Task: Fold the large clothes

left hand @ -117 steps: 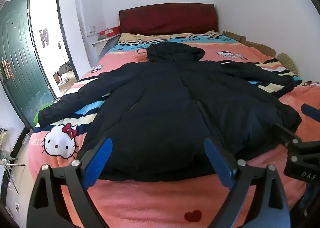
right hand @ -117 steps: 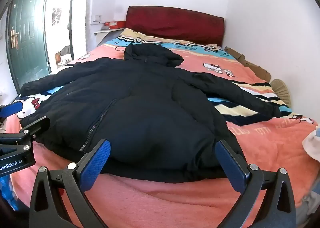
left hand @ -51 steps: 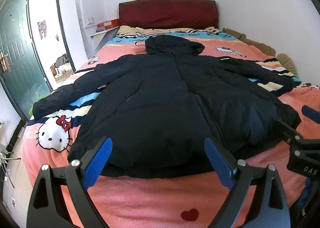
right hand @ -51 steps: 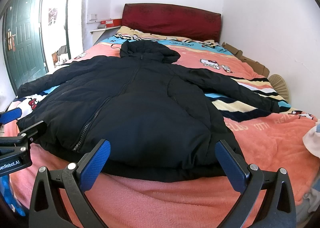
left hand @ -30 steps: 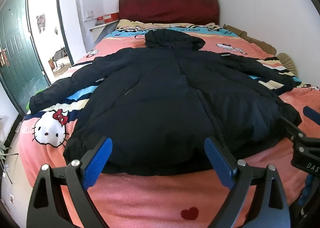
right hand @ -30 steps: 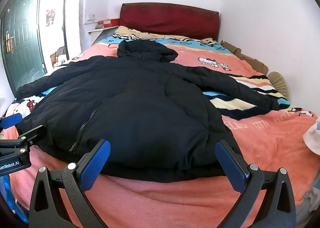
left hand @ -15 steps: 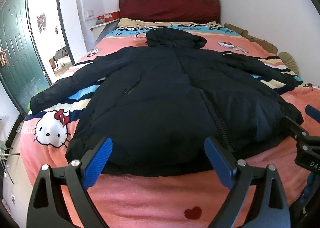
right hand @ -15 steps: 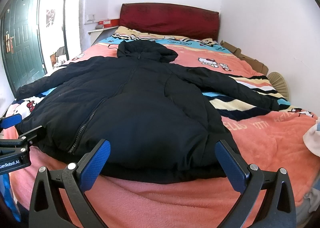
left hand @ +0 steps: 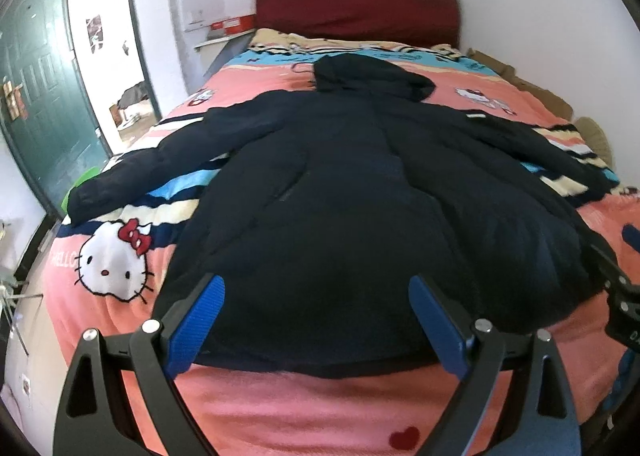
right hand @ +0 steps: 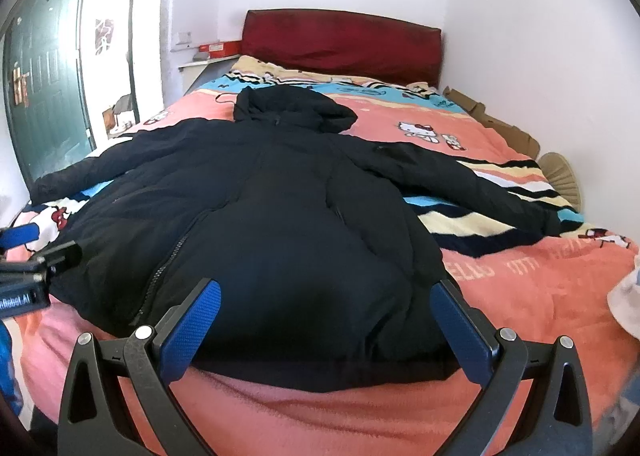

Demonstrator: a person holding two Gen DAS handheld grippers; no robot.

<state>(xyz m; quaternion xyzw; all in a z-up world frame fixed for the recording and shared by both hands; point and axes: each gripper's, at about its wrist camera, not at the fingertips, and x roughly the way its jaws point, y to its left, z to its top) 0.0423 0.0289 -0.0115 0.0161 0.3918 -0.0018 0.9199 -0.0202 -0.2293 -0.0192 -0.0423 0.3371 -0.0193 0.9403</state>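
A large black hooded puffer jacket (left hand: 352, 192) lies flat, front up, on a pink Hello Kitty bedspread (left hand: 280, 408), hood towards the red headboard, both sleeves spread out. It also shows in the right wrist view (right hand: 280, 216). My left gripper (left hand: 316, 320) is open and empty just short of the jacket's hem, left of its middle. My right gripper (right hand: 326, 320) is open and empty just short of the hem on the right side. Each gripper shows at the edge of the other's view.
A red headboard (left hand: 356, 12) stands at the far end. A white wall (right hand: 540, 56) runs along the right side, with cardboard (right hand: 492, 124) and a straw fan (right hand: 560, 176) beside it. A green door (left hand: 36, 104) and open doorway are on the left. White cloth (right hand: 626, 304) lies at the right edge.
Both grippers have drifted slightly and dipped a little towards the hem. The jacket has not moved. Both stay open.
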